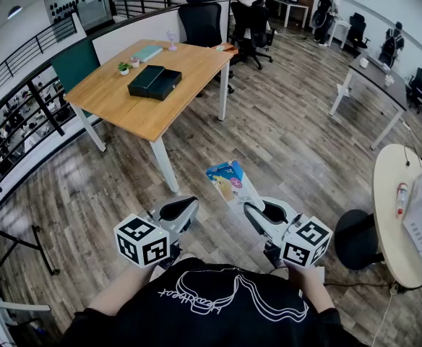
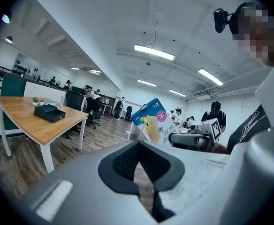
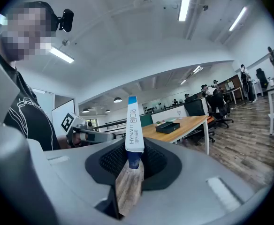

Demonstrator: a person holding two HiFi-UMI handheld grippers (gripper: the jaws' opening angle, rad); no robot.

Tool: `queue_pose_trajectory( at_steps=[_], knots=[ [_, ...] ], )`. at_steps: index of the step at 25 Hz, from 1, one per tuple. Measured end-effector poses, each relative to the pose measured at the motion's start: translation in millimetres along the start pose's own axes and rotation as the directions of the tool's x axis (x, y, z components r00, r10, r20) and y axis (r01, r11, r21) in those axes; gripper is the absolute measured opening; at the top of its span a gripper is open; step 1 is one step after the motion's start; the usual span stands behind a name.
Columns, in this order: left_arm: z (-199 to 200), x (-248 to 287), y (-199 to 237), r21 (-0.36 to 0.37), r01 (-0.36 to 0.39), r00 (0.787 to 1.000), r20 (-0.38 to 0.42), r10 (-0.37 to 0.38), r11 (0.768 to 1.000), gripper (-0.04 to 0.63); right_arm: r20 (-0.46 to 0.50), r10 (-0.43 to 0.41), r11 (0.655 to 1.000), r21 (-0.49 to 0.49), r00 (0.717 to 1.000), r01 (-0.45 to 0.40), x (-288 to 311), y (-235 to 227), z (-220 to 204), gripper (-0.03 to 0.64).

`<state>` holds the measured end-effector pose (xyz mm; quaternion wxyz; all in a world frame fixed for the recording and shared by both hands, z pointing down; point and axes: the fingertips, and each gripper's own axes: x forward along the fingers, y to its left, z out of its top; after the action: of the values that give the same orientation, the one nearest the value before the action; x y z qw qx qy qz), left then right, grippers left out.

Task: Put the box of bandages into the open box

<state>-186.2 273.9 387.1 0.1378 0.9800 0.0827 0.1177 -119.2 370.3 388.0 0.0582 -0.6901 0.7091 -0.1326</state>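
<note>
Head view. Caught the task midway: pickup done, placing left. Held the box of bandages (image 1: 229,181) by its lower end in the right gripper (image 1: 253,210), jaws pressed narrow on its thin sides, out over the floor and well apart from the open box (image 1: 154,82) on the wooden table (image 1: 124,110). Found the left gripper (image 1: 176,210) empty, jaw tips drawn together. Judged carry, lowering and release as outstanding. Counted one box of bandages, one black open box, one wooden table, two grippers
</note>
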Motion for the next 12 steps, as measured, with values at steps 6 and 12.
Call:
queue_pose_trajectory(
  at_steps=[6, 12],
  knots=[
    [-1, -2, -3, -0.005, 0.000, 1.000, -0.004, 0.000, 1.000, 0.000, 0.001, 0.004, 1.000, -0.006, 1.000, -0.004, -2, 3, 1, 0.100],
    [-8, -3, 8, -0.035, -0.025, 1.000, -0.010, 0.025, 0.999, 0.000, -0.030, 0.018, 1.000, 0.011, 0.999, -0.018, 5, -3, -8, 0.100]
  ],
)
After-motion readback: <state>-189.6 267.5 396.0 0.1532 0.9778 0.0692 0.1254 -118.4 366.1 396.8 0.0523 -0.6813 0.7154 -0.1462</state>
